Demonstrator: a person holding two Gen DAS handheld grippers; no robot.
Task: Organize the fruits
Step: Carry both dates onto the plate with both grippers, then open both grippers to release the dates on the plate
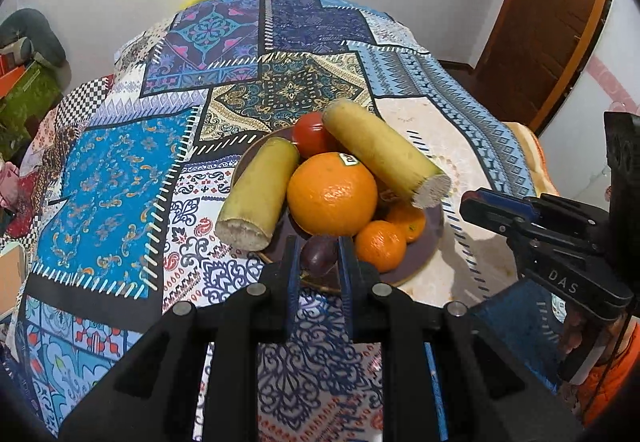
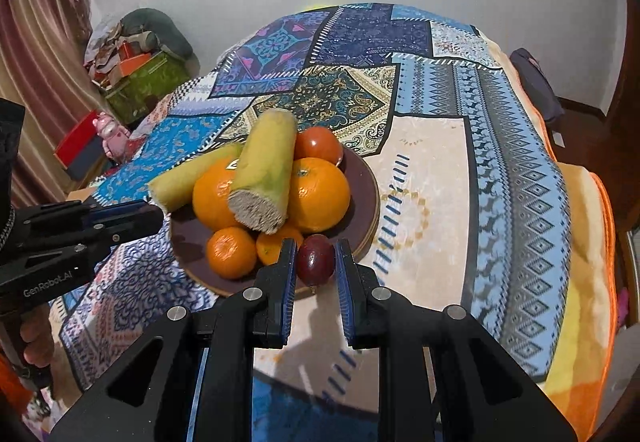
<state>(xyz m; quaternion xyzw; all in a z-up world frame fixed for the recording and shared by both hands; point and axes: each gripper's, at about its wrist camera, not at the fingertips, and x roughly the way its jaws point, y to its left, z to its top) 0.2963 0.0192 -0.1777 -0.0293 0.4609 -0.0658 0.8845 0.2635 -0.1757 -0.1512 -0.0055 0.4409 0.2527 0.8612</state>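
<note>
A brown plate (image 1: 424,238) (image 2: 188,242) on the patchwork cover holds a pile of fruit. On it are two yellow-green cut stalks (image 1: 260,190) (image 2: 268,166), a large stickered orange (image 1: 332,194) (image 2: 214,194), a second orange (image 2: 320,194), a red tomato (image 1: 310,134) (image 2: 318,144) and two mandarins (image 1: 380,246) (image 2: 231,252). A dark purple passion fruit (image 1: 318,254) (image 2: 316,262) lies at the plate's near rim. My left gripper (image 1: 319,242) (image 2: 158,212) hovers shut and empty at the plate's left side. My right gripper (image 1: 466,202) (image 2: 316,242) hovers shut and empty at its right side.
The patchwork cover (image 1: 120,170) (image 2: 500,162) lies over a bed that fills most of both views. Boxes and clutter (image 2: 136,82) and a pink toy (image 2: 110,136) stand at the left wall. A wooden door (image 1: 552,22) is at the right. A hand (image 2: 36,334) holds the left gripper.
</note>
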